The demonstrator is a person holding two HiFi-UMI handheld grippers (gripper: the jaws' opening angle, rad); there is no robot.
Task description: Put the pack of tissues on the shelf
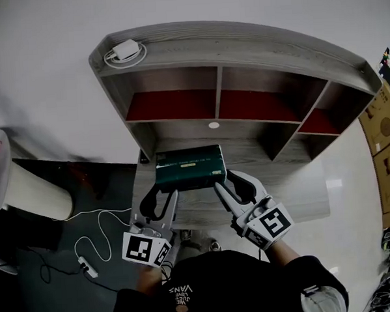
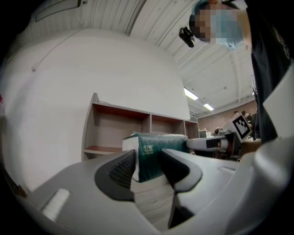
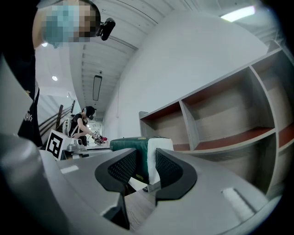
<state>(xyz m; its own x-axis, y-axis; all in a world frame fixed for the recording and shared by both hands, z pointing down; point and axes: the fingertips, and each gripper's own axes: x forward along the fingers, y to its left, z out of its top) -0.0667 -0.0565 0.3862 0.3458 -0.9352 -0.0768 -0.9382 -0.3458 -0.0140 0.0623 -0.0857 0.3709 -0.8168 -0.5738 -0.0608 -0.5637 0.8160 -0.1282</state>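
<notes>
The dark green pack of tissues [image 1: 189, 167] with white ends is over the wooden desk board [image 1: 295, 202] of the shelf unit, just in front of its lower compartments. My left gripper [image 1: 165, 191] is shut on the pack's near left corner, and my right gripper [image 1: 223, 180] is shut on its near right corner. In the left gripper view the pack [image 2: 154, 153] fills the narrow gap between the jaws. In the right gripper view its white end [image 3: 154, 158] sits between the pads. Whether the pack touches the board I cannot tell.
The grey shelf unit [image 1: 241, 48] has red-floored upper compartments [image 1: 169, 106] that hold nothing. A white charger with a coiled cable [image 1: 125, 51] lies on its top. A white cable [image 1: 95, 242] trails on the dark floor at left, near a white cylinder [image 1: 34, 190]. A person stands far off [image 3: 85, 121].
</notes>
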